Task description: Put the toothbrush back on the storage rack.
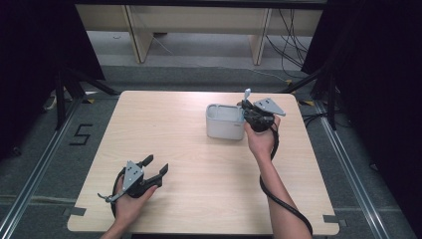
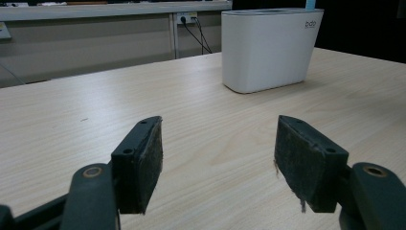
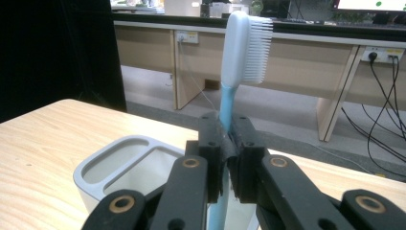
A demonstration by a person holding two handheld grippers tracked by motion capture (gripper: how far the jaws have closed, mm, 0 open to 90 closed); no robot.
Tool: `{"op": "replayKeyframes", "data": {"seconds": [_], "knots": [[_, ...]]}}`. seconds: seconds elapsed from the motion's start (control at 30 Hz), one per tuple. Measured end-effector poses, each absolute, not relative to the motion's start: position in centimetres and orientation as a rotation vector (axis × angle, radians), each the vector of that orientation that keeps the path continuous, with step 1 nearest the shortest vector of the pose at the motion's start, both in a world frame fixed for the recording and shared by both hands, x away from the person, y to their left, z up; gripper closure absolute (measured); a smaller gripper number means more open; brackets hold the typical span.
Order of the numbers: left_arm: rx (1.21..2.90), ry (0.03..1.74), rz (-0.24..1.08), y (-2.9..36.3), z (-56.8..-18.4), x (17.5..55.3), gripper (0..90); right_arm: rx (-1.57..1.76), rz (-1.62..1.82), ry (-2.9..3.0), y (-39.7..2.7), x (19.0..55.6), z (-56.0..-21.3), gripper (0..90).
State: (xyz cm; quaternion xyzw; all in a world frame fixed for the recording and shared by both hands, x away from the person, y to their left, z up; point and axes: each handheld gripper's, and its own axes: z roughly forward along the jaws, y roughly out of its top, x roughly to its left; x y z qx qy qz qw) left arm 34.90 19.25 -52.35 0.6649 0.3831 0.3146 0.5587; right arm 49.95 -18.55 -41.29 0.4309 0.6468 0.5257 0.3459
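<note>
Both forearms are bare, without sleeves; the left gripper and right gripper are black, each topped by a grey three-cornered plate, trailing black cables, brass-ringed pivots, frayed dark pads

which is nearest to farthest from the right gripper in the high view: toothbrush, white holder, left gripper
1. toothbrush, clamped upright in the right gripper.
2. white holder, just beside it on its left.
3. left gripper, far off at the table's near left.
</note>
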Motion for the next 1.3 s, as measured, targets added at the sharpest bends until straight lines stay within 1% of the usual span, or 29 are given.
{"op": "replayKeyframes", "data": {"seconds": [1.3], "knots": [[1.569,0.897,0.746,19.2,-52.4,34.9,33.4,1.176,1.329,1.720,-18.6,49.7,-43.9,85.0]]}}
